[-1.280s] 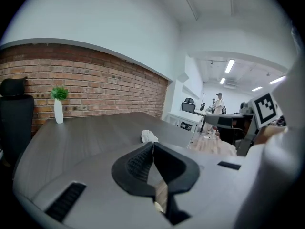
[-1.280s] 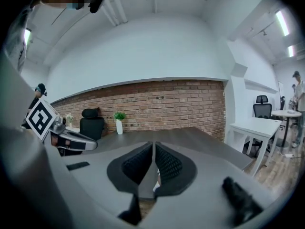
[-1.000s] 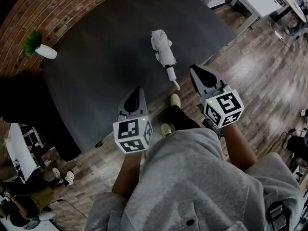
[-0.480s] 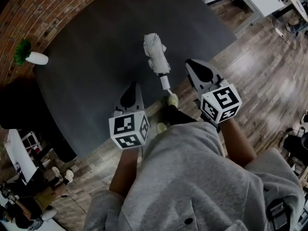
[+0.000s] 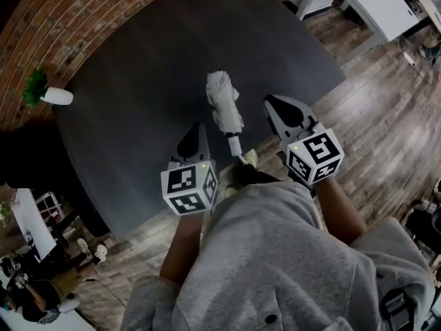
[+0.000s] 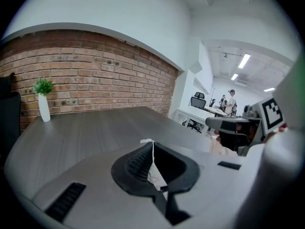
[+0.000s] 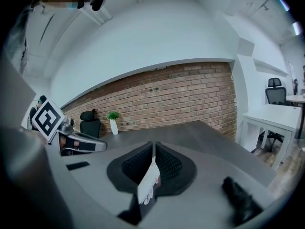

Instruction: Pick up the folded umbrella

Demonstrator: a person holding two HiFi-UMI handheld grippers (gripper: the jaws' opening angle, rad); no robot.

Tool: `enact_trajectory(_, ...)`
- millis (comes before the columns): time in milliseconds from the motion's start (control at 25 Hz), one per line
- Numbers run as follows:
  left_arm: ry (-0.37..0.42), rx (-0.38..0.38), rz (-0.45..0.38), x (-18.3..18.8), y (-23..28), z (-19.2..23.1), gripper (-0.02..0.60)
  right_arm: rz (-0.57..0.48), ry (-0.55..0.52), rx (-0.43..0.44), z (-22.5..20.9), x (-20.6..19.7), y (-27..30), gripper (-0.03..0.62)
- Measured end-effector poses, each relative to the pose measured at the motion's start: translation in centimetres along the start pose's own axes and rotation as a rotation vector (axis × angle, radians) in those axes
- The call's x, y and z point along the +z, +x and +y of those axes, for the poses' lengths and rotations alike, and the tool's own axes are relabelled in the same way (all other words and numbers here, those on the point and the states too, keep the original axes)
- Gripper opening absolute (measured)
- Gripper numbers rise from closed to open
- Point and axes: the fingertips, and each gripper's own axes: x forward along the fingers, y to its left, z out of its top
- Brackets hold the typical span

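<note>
The folded white umbrella (image 5: 224, 105) lies on the dark round table (image 5: 138, 116), its handle (image 5: 234, 145) pointing at the near edge. My left gripper (image 5: 196, 131) hovers over the table just left of the handle, jaws closed together and nothing gripped. My right gripper (image 5: 275, 105) sits to the umbrella's right at the table edge, jaws also together. In the left gripper view the tips (image 6: 152, 144) meet; in the right gripper view the tips (image 7: 153, 147) meet too. A white scrap shows behind each pair of tips; I cannot tell what it is.
A small plant in a white vase (image 5: 55, 96) stands at the table's far left by the brick wall. A black chair (image 7: 89, 123) is beside it. A white desk (image 5: 372, 5) stands to the right across wooden floor. People stand far off in the room.
Both grippers have advanced toward the table and sunk slightly. The umbrella now lies between them, closer than before. The jaws stayed closed.
</note>
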Motion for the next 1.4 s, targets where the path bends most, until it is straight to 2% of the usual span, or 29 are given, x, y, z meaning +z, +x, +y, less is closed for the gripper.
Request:
enact_trajectory(600,-0.029,0.053,0.114,-1.5,5.5,-1.4,0.017,0.019,0.049,0.068,-4.3,-1.2,3.4,0.032)
enact_trajectory(1080,-0.058,0.007,0.194,-3.3,8.9,-2.7,0.023,0.048,0.104,0.059,-5.4,-3.5,4.4,0.032)
enact_trajectory(1120,-0.063,-0.007,0.202,-3.6,9.2,-2.9,0.051,0.051,0.109,0.053,-5.6,-3.8,4.4,0.032)
enact_trajectory(1160,-0.067,-0.019,0.212,-3.8,9.6,-3.1,0.126,0.054,0.113,0.048,-5.7,-4.1,4.5,0.032)
enact_trajectory(1200,-0.07,-0.027,0.223,-4.1,10.0,-3.2,0.16,0.057,0.115,0.044,-5.7,-4.3,4.6,0.032)
enact_trajectory(1400,-0.077,-0.042,0.282,-5.6,11.5,-3.2,0.242,0.072,0.124,0.033,-5.9,-5.2,5.0,0.032)
